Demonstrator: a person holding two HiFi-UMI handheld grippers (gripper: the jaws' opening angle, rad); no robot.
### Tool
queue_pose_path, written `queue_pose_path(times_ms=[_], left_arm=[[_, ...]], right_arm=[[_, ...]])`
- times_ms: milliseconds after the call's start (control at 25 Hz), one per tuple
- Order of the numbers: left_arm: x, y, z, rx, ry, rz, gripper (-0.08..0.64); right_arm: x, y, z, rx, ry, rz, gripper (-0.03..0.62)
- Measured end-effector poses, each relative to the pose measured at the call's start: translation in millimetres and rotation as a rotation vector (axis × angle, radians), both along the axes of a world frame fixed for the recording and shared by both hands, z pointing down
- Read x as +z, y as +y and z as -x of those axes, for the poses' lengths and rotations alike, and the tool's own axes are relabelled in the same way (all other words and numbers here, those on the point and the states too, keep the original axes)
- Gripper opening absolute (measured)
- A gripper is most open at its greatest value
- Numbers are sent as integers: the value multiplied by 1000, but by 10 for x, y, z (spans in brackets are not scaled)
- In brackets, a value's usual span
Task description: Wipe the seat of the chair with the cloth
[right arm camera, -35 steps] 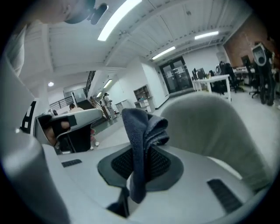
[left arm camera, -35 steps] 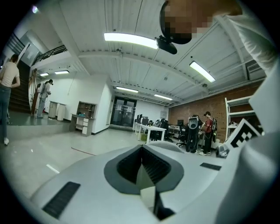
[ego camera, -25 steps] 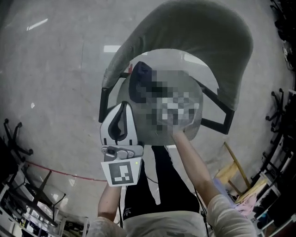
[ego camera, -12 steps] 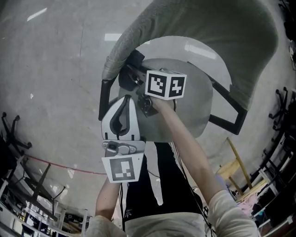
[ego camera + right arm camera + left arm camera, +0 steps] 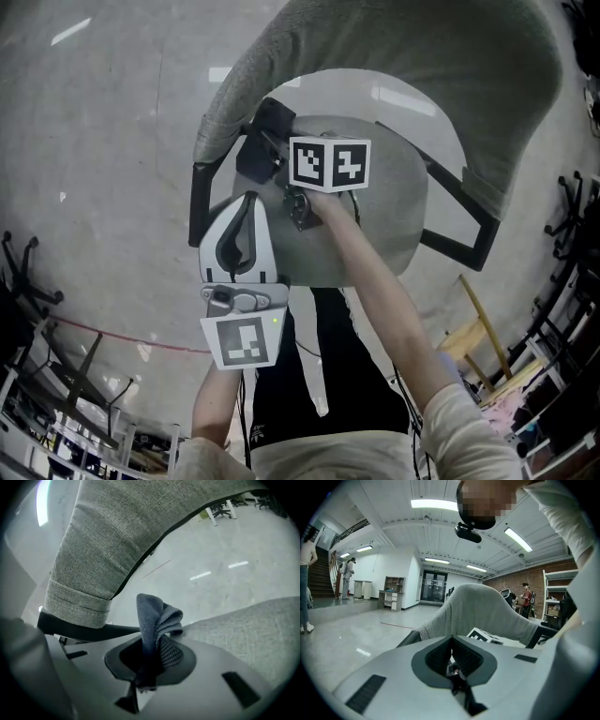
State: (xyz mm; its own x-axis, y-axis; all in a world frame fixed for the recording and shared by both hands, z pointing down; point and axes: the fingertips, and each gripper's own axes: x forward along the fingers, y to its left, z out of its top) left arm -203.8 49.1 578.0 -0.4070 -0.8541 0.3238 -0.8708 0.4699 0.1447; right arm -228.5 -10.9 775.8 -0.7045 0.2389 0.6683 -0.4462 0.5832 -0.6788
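The left gripper (image 5: 451, 643), of smooth white plastic, keeps its jaws pressed together on nothing. It is above the front left edge of the round grey woven-fabric chair seat (image 5: 398, 211). The right gripper (image 5: 151, 656) pinches the soft, folded dark blue cloth (image 5: 157, 616) at the seat's left rim, beside the curved fabric backrest (image 5: 403, 56).

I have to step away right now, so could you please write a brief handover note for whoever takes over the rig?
Right claw: shut on the dark cloth, held at the far corner of the chair seat on the person's left, beside the armrest and below the backrest.
Left claw: shut, empty, held over the seat's near edge.
Done: the cloth is gripped and at the seat; whether it touches the fabric cannot be told.
Left: wipe across the seat; no wiped area shows.
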Motion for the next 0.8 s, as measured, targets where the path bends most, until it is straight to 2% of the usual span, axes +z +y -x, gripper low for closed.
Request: queue_pose_path(times_ms=[280,480,800], left_arm=[[22,-63,-18,-16,-15,19,15],[-12,-192,-109,15,-20,23,15],[-81,-489,-315,79,-23,15,15]], right_arm=[[26,-188,-215,-16,59,-50,49],[12,-416,-477,-8,88,-99,49],[18,-888,-1099,75,154,-149,49]])
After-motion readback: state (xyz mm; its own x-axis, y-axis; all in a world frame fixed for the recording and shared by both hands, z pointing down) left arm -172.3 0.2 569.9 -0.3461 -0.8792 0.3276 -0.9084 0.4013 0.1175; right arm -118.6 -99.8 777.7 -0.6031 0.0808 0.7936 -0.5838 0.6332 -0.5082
